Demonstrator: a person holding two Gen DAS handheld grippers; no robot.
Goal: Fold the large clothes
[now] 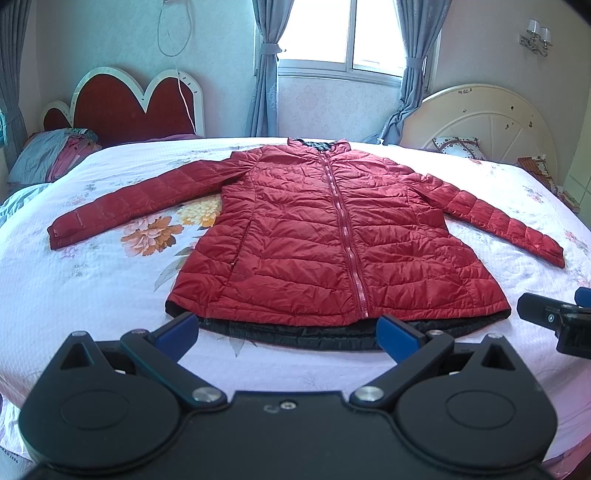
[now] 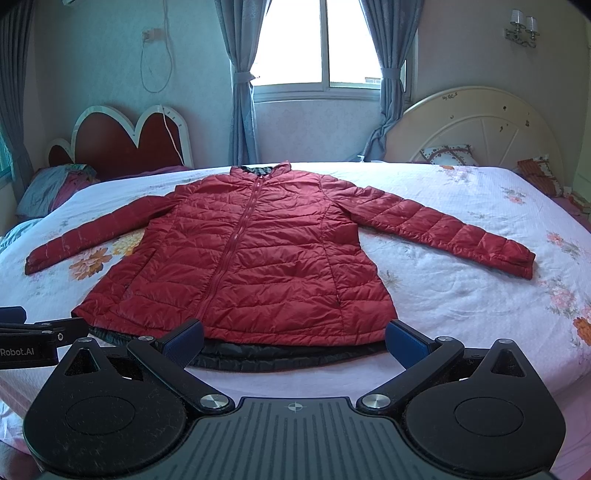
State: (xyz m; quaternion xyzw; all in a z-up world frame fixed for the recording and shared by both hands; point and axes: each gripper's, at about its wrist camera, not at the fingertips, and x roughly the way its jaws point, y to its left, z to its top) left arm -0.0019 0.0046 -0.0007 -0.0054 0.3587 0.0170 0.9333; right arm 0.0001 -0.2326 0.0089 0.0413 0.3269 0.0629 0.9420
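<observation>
A red quilted puffer jacket [image 1: 325,229] lies flat and zipped on the bed, front up, collar toward the window, both sleeves spread out sideways. It also shows in the right wrist view [image 2: 251,258]. Its black lining shows along the near hem [image 1: 295,334]. My left gripper [image 1: 288,330] is open and empty, just in front of the hem's middle. My right gripper [image 2: 295,338] is open and empty, in front of the hem's right half. Each gripper shows at the edge of the other's view: the right one [image 1: 554,317], the left one [image 2: 37,339].
The bed has a pale floral sheet [image 1: 92,280]. A red heart-shaped headboard [image 1: 129,107] and folded bedding [image 1: 51,155] are at the far left. A cream round headboard [image 1: 480,122] with a pillow [image 1: 458,147] is at the far right. A curtained window [image 1: 332,33] is behind.
</observation>
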